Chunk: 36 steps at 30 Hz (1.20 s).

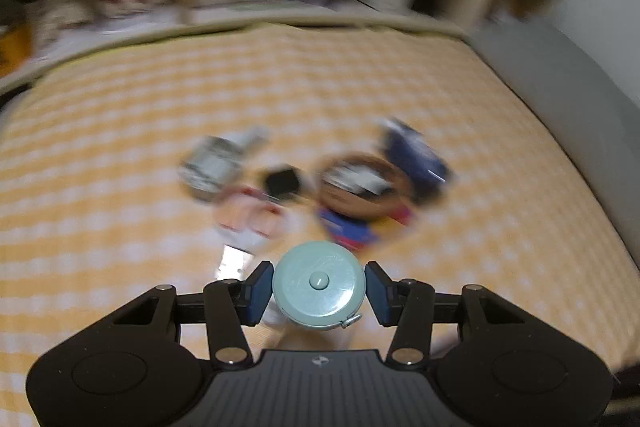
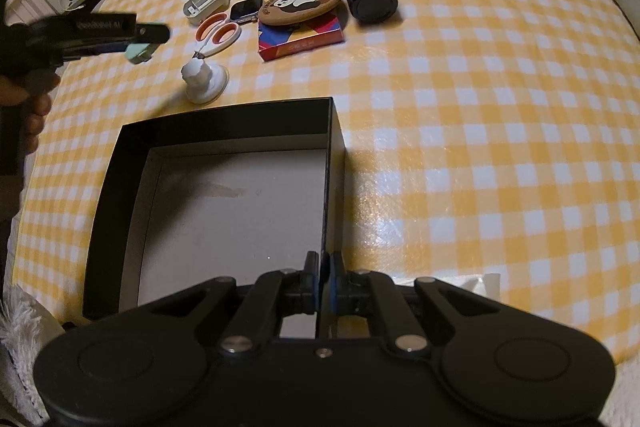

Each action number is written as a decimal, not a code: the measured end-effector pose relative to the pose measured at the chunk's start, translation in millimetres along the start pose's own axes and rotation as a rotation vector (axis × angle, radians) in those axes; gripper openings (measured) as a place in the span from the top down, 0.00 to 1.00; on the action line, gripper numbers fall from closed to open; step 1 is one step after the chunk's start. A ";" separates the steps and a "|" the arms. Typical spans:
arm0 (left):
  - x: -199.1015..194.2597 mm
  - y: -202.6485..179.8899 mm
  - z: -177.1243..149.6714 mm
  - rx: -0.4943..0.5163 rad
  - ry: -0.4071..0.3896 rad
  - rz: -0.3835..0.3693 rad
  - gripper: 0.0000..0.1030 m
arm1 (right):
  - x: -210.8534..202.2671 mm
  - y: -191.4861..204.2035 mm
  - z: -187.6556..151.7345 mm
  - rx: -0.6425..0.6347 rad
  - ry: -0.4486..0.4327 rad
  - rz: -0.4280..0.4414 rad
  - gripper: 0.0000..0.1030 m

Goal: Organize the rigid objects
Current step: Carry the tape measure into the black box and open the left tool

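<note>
Left wrist view shows the left gripper point(image 1: 319, 285) clamped on a mint-green round tape measure point(image 1: 319, 285), low centre, face up, off the checked table point(image 1: 120, 115). Being a disc, it has no long axis; its pull tab points lower right. In the right wrist view the right gripper point(image 2: 324, 291) pinches the near wall of the black box point(image 2: 224, 123), steadying it. Best carry the disc level over the box, lower it, then release.
</note>
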State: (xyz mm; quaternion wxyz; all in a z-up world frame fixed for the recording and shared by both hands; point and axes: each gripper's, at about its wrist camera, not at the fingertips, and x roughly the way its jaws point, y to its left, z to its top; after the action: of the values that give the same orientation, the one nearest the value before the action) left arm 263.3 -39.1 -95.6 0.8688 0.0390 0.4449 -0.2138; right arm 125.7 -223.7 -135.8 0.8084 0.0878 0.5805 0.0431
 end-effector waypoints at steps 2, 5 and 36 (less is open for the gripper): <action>1.9 -23.0 -8.5 0.041 0.047 -0.036 0.51 | -0.2 -0.2 -0.2 0.002 -0.002 0.001 0.95; 3.9 -44.0 -25.1 0.064 0.102 -0.082 0.51 | -0.1 0.3 0.0 0.000 -0.002 0.000 0.95; 47.4 -88.5 -66.4 -0.167 0.120 -0.072 0.49 | -1.5 3.4 -1.7 -0.017 -0.003 -0.005 0.95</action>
State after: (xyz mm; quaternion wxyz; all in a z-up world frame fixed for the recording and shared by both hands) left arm 201.4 -118.0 -162.1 0.8326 -0.0368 0.5136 -0.2041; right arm 123.6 -220.4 -134.3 0.8101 0.0798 0.5790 0.0459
